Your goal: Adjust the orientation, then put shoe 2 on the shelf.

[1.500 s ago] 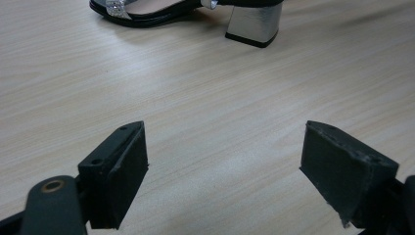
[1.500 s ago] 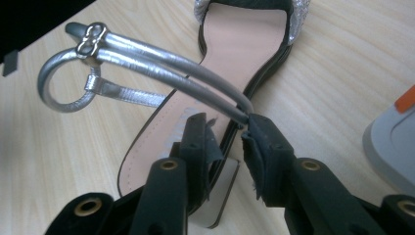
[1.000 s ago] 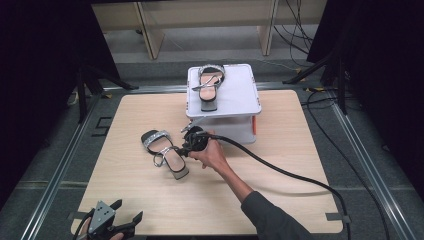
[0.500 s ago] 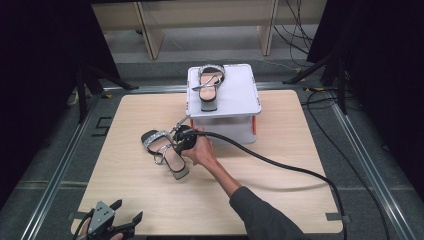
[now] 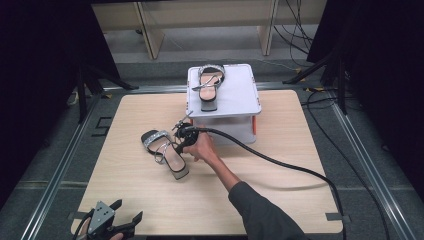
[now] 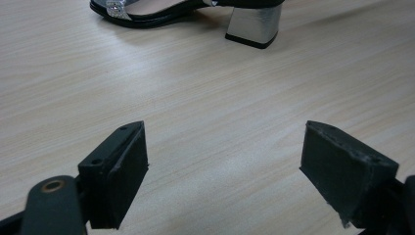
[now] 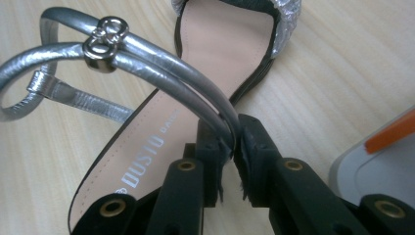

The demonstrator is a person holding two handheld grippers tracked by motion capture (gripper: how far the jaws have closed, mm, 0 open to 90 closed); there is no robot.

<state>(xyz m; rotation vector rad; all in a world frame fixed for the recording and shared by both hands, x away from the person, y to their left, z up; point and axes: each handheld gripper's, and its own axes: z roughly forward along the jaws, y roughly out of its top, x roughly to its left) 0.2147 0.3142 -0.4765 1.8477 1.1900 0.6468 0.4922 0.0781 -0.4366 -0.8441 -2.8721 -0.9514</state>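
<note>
Now pinching the sandal strap

Right hand-held gripper (image 7: 234, 147) is closing its jaws on the silver straps (image 7: 161, 73) of the sandal (image 5: 165, 152) and has just been closing further; both straps are sitting between the pads, squeezed tight. Sandal is lying on the table (image 5: 125, 195), toe pointing away left, block heel toward the near edge, just in front of the white box (image 5: 235, 95). Second sandal (image 5: 209, 87) is resting on top of that box, well apart from the first. Person's right hand (image 5: 202, 147) is wrapping the gripper body, cable trailing off to the right. Left hand-held gripper (image 5: 112, 225) is hovering at the near left corner of the table, jaws spread wide, nothing between them.
</note>
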